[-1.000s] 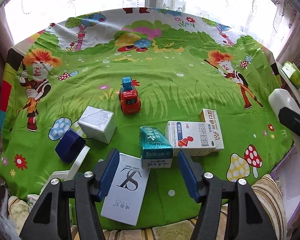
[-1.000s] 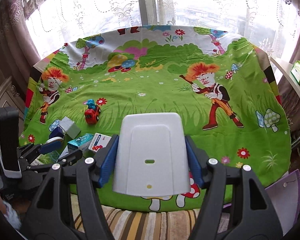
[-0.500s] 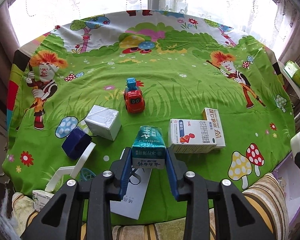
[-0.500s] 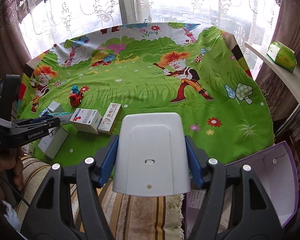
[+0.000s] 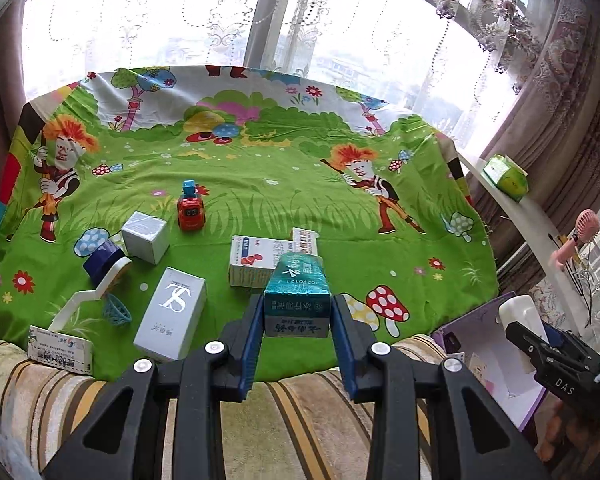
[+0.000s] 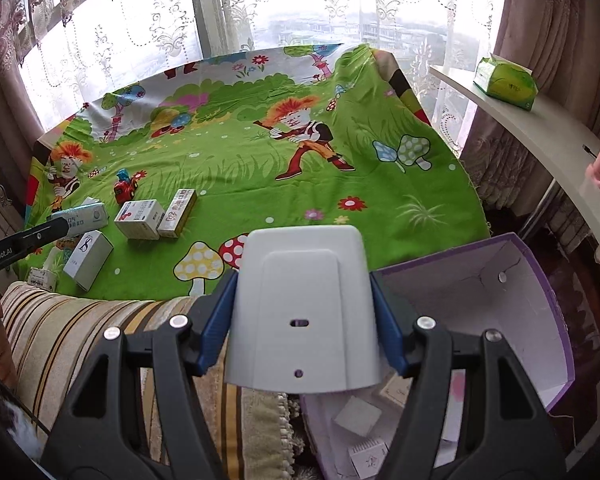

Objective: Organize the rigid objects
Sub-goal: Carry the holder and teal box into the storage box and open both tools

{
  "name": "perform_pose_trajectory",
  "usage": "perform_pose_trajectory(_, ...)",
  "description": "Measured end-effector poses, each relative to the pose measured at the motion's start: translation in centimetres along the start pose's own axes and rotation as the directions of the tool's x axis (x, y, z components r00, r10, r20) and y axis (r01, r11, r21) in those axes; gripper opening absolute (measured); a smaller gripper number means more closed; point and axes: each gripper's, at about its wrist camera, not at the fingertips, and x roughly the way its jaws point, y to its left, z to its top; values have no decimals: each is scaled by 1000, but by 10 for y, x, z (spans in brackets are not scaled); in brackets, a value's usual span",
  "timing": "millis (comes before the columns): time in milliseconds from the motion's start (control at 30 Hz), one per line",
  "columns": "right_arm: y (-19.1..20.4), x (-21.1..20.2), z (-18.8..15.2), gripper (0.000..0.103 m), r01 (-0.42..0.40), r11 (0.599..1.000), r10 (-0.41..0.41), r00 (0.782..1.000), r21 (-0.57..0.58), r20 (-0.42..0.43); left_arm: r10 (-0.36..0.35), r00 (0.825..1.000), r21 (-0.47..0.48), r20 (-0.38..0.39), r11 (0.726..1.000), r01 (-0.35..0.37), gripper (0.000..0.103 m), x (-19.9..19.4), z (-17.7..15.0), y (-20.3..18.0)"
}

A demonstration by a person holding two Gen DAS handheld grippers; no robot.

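Observation:
My left gripper (image 5: 296, 320) is shut on a teal box (image 5: 298, 298) and holds it above the table's front edge. My right gripper (image 6: 302, 320) is shut on a white plastic object (image 6: 302, 312) and holds it over the left rim of a purple box (image 6: 540, 280) beside the table. The purple box holds several small white items. On the green cartoon cloth lie a white TS box (image 5: 172, 312), two white medicine boxes (image 5: 252, 260), a silver cube (image 5: 146, 236), a red toy car (image 5: 190, 210), a dark blue block (image 5: 102, 264) and a white scoop (image 5: 88, 296).
A flat white carton (image 5: 60, 350) lies on the striped cover at the front left. A curved white shelf (image 6: 540, 132) at the right carries a green tissue pack (image 6: 504, 80) and a pink fan (image 5: 576, 240). Curtains and a window stand behind the table.
My left gripper closed on the teal box, lifted it and drew back toward the front edge. My right gripper carried the white object rightward, from over the table to over the purple box.

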Motion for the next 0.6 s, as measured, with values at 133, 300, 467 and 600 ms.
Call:
perform_pose_trajectory(133, -24, -11, -11, 68, 40, 999, -40, 999, 33, -3, -95, 995, 42, -15, 995, 95, 34, -4, -10, -32)
perform_pose_trajectory(300, -55, -21, -22, 68, 84, 993, -83, 996, 83, -8, -198, 978, 113, -57, 972, 204, 34, -7, -25, -74)
perform_pose_trajectory(467, -83, -30, -26, 68, 132, 983, -132, 991, 125, -2, -275, 955, 154, -107, 945, 289, 34, -7, -38, -105)
perform_pose_trajectory(600, -102, -34, -28, 68, 161, 974, -164, 987, 159, 3, -302, 944, 180, -130, 930, 322, 34, -7, -43, -122)
